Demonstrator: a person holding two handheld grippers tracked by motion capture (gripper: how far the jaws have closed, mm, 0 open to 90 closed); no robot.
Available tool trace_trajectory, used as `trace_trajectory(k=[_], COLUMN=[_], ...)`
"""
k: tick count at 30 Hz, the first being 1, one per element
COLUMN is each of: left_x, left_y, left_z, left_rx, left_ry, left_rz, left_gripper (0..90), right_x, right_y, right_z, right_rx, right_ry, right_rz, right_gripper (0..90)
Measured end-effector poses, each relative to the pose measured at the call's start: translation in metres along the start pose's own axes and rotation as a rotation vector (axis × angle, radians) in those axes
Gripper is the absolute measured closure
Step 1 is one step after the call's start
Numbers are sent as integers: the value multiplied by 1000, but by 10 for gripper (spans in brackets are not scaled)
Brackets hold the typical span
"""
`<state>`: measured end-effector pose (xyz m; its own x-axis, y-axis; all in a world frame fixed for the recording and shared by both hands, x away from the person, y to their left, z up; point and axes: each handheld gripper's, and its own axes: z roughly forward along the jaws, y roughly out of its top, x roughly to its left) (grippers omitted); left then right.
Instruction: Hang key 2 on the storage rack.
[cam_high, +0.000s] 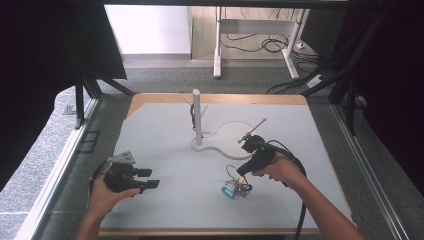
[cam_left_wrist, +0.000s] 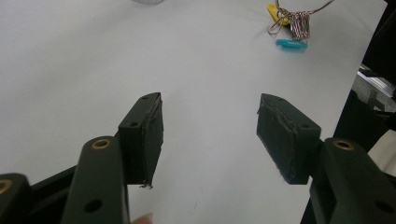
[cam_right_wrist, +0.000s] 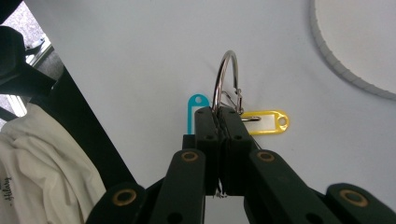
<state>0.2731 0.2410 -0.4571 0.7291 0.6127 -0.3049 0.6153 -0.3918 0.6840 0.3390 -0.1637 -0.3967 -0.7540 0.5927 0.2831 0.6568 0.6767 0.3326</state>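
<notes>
While my right gripper (cam_right_wrist: 219, 114) has its jaws clenched on the thin silver wire key ring (cam_right_wrist: 224, 79), the ring stands up between the pads and its load hangs below: a teal plastic key tag (cam_right_wrist: 195, 109) on one side, a yellow plastic key tag (cam_right_wrist: 266, 122) on the other, with small metal clips between them. In the high view the bunch (cam_high: 235, 187) sits at the near right of the white bench (cam_high: 165, 195), just under that gripper, and I cannot tell whether the tags have left the surface.

My left gripper (cam_left_wrist: 210, 135) rests released at the near left, jaws wide apart with nothing between them.

My worry is the grip itself: the wire is thin and round, so I judge it could pivot or slide out if I swing quickly, and the dangling tags could catch on something.

Farther off stands a white upright post (cam_high: 197, 117) on a flat white base plate (cam_high: 235, 137), likely the hanging point. Bare bench lies between the bunch and the post; the near edge is close behind.
</notes>
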Motion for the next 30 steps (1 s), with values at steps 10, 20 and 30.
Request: trace_trajectory(k=[10,20,30], left_x=[1,1,1], left_y=[0,0,-1], left_z=[-1,-1,-2], left_rx=[5,3,-3], left_ry=[0,0,0], left_rz=[6,8,4], left_gripper=[414,414,414], right_x=[-5,-10,-11], right_y=[2,7,18], right_z=[-16,-36,-52], right_rx=[-27,-53,-48], right_ry=[-2,-27,-56], right_rz=[0,18,25], right_gripper=[882,882,882])
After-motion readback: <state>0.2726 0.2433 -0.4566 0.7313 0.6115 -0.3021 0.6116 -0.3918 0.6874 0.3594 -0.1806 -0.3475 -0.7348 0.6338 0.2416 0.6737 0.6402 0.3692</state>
